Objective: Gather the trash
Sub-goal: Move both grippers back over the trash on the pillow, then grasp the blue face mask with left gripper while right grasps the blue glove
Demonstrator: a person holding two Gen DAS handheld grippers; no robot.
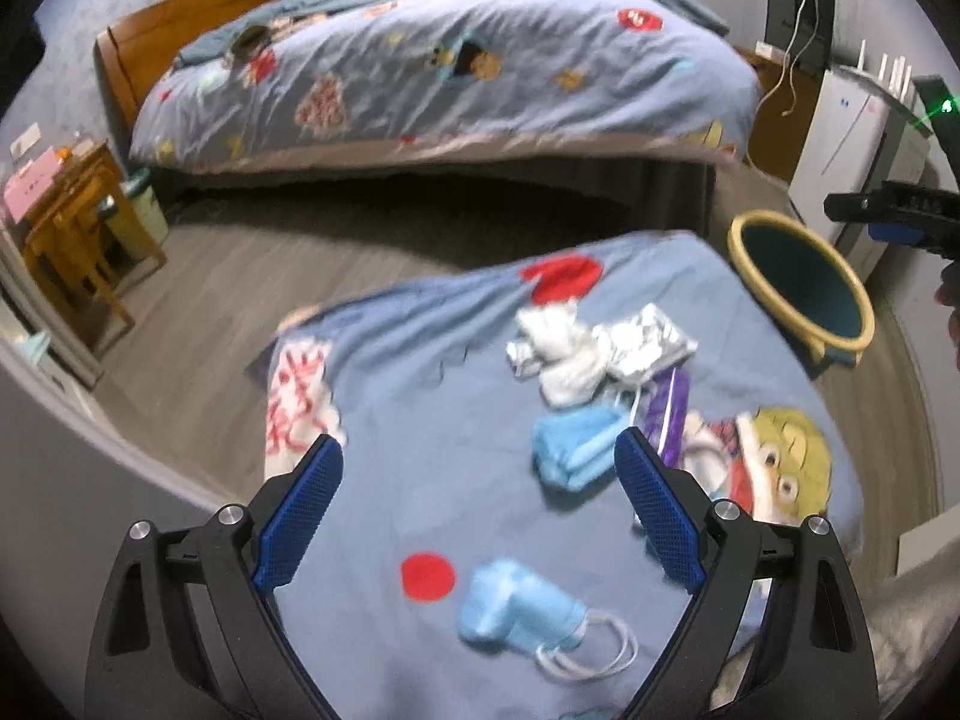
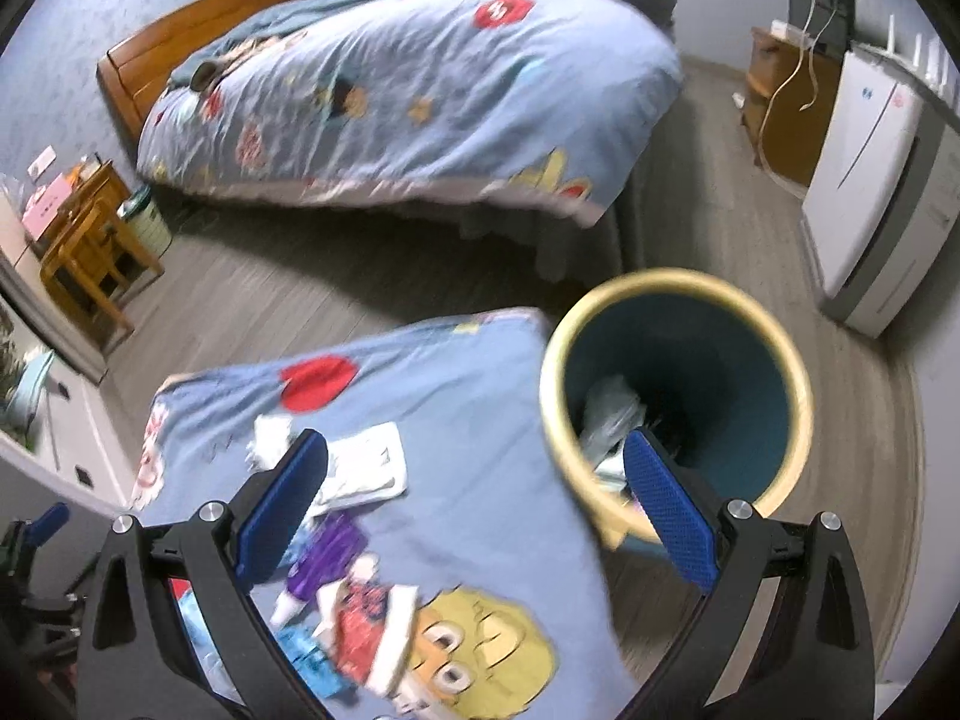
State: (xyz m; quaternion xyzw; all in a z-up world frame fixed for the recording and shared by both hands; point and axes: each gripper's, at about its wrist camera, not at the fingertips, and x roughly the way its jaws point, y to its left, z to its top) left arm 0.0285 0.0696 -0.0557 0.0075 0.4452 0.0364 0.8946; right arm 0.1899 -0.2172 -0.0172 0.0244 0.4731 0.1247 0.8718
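Observation:
Trash lies on a blue cartoon-print cloth: a blue face mask near me, a second blue mask, crumpled white tissue, a silver foil wrapper and a purple wrapper. My left gripper is open and empty above the cloth, near the second mask. A teal bin with a yellow rim stands to the right of the cloth and holds some trash. My right gripper is open and empty, over the cloth's edge and the bin rim. It also shows in the left wrist view.
A bed with a blue quilt stands behind across grey wood flooring. A wooden chair and desk are at left. A white appliance and a wooden cabinet stand at right.

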